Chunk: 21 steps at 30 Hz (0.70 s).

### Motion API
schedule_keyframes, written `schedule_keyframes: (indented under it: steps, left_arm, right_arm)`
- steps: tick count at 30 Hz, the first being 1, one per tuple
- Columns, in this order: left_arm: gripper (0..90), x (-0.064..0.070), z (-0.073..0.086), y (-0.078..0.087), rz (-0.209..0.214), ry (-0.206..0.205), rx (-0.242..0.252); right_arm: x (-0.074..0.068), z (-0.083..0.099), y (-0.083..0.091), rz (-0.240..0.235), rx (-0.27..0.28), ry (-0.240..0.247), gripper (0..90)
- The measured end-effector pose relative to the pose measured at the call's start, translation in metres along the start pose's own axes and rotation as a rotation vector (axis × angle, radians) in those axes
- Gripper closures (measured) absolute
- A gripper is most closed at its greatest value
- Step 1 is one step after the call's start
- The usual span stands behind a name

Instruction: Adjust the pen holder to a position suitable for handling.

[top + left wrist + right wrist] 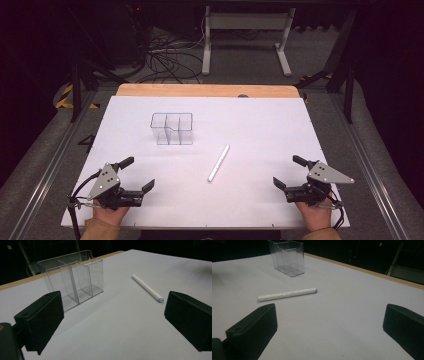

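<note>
Left hand-held gripper [139, 176] and right hand-held gripper [287, 173]: jaws spread wide, empty, resting at near desk [260, 125] edge. Nothing grasped yet; likely start, all work left. White pen [218, 163] flat between them, at 1 o'clock from left, 10 o'clock from right. Clear divided organizer [172, 128] beyond, empty.

The table sheet [260, 120] is plain white, with a light wood edge [207, 90] at 12 o'clock. The divided organizer [172, 128] is clear plastic. The pen [218, 163] is white. Both grippers' jaws are matte black, under grey plates.
</note>
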<state>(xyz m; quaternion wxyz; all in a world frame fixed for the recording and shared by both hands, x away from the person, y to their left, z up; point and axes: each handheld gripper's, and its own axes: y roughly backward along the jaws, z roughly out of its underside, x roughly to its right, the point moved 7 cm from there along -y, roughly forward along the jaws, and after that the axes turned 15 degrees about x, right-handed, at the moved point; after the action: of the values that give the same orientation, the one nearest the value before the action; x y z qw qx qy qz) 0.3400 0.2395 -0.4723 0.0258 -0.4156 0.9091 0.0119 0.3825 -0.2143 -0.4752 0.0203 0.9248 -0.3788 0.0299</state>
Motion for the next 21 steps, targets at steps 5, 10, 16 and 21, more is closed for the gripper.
schedule_keyframes:
  steps: [5, 10, 16, 21]
  left_arm:
    - [3.1, 0.002, -0.001, -0.002, 0.013, 0.031, -0.008]
    - [4.1, 0.005, -0.004, -0.003, 0.023, 0.019, -0.007]
    - [6.9, 0.007, -0.006, -0.004, 0.012, -0.036, -0.053]
    - [6.7, 0.011, -0.011, -0.010, 0.030, 0.000, -0.070]
  right_arm:
    - [-0.001, -0.002, 0.000, 0.004, 0.016, 0.010, 1.4]
    - [-0.003, -0.003, 0.001, -0.006, 0.034, 0.013, 1.5]
    - [-0.005, -0.001, -0.001, -0.038, 0.032, 0.025, 0.5]
    - [-0.004, 0.004, -0.003, -0.052, 0.014, -0.004, 0.2]
